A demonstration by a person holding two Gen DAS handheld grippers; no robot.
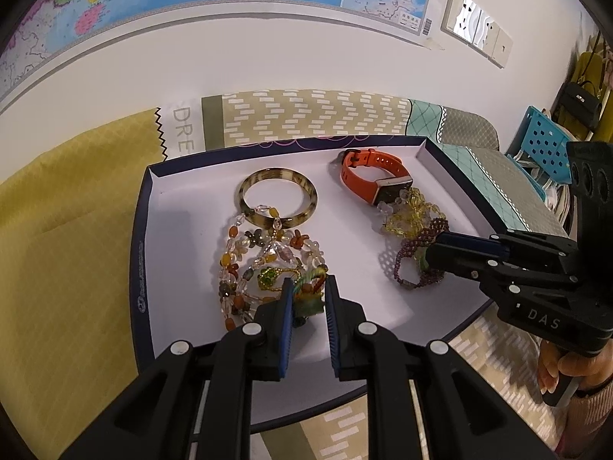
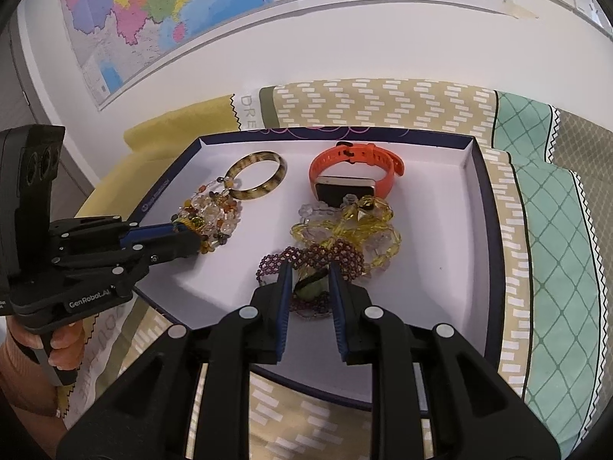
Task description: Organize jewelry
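A shallow box (image 1: pixel 153 207) with a white floor and dark rim sits on patterned bedding (image 1: pixel 314 115) below a wall map (image 1: pixel 153 4).

Left side of the box: a mottled brown bangle (image 1: pixel 276 196) lies flat, with a heap of amber and clear bead strands (image 1: pixel 245 260) overlapping its near edge. The left gripper (image 1: pixel 309 291) is down at the near end of this heap. Its jaws stand narrow, with a green and orange ornament (image 1: pixel 308 303) between the blue pads; whether the pads press on it cannot be told.

Right side of the box: an orange watch (image 2: pixel 354 172) stands at the far end. Just in front of it lie a yellow and clear bead bracelet (image 2: pixel 345 230) and then a purple beaded bracelet (image 2: pixel 314 257), the three touching. The right gripper (image 2: pixel 309 280) sits over the purple bracelet, jaws narrow, with a green bead (image 2: pixel 310 289) between the pads; contact cannot be confirmed.

A hand (image 2: pixel 57 345) holds the left gripper's handle.
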